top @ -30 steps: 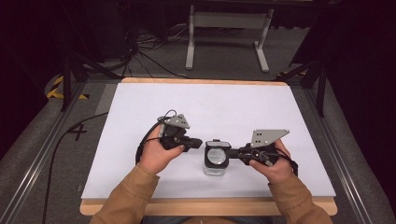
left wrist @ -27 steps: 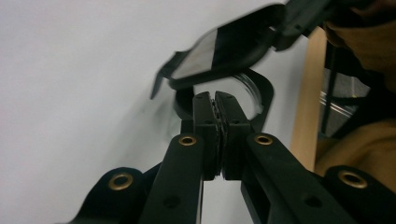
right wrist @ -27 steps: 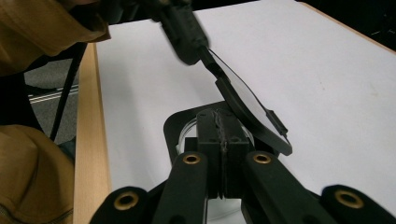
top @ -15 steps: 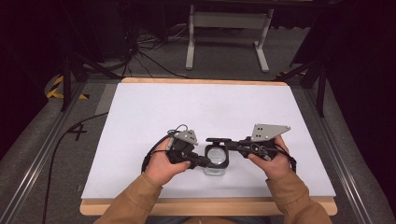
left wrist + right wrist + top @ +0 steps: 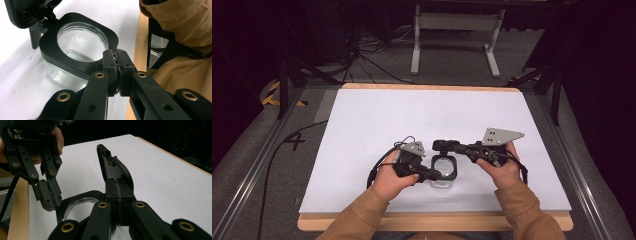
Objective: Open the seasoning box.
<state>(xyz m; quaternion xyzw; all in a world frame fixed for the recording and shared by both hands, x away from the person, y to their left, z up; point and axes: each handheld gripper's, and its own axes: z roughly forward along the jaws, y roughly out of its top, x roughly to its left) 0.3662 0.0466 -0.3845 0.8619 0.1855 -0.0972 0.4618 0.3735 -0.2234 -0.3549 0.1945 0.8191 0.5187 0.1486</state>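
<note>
White tabletop [image 5: 377, 120]; left gripper [image 5: 117, 65] fingers pinching jar rim [image 5: 72, 65]; right gripper [image 5: 119, 192] pinching raised lid [image 5: 111, 166].

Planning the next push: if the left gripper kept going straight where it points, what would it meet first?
The left gripper, jaws shut, already seems to touch the black lid rim of the clear container; going on, it would push that first.

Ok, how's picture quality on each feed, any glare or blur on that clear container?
High view: sharp, evenly lit, container small. Left gripper view: container crisp, soft reflections on the clear wall, own jaws slightly soft. Right gripper view: dark background, nearest jaws blurred, left gripper sharp enough.
</note>
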